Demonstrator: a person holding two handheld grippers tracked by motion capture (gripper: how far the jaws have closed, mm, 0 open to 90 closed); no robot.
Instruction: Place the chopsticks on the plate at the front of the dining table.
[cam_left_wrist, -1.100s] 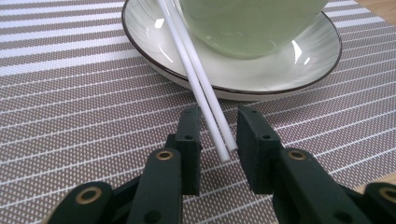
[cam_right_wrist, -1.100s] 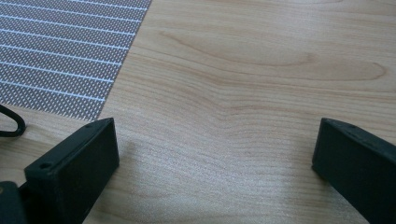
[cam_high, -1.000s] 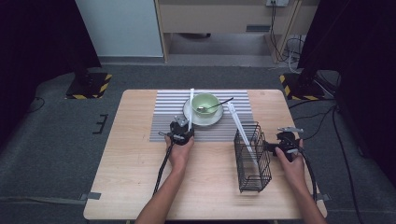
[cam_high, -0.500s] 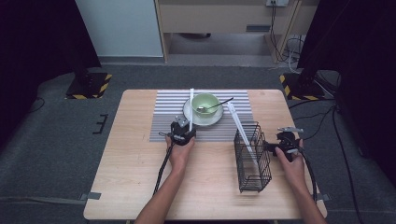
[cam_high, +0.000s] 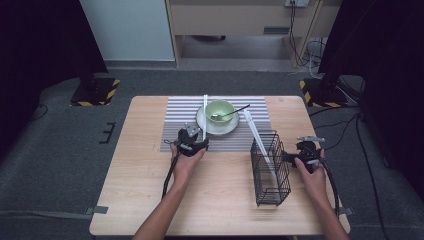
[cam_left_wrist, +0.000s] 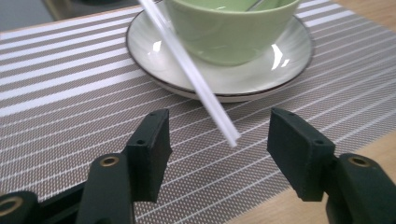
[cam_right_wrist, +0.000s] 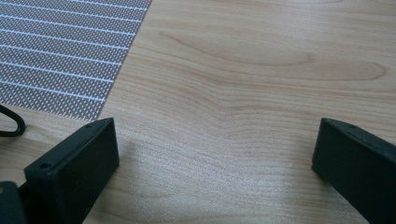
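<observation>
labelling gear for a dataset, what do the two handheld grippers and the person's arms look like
Both the left gripper and the right gripper are black, each with two flat, blocky black jaws carrying small screw holes and brass-coloured fittings at the base. Each has a grey three-cornered plate on top and trails a black cable. The forearms are bare, with no sleeves visible.

Bowl (cam_left_wrist: 232, 29): top cut off by the left gripper view's upper edge.
White stick (cam_left_wrist: 191, 74): upper end runs out of that view.
Spoon (cam_high: 227, 114) in bowl: too small in the high view to tell its material.
Basket (cam_right_wrist: 11, 122): a mere wire corner at the right gripper view's left edge.
</observation>
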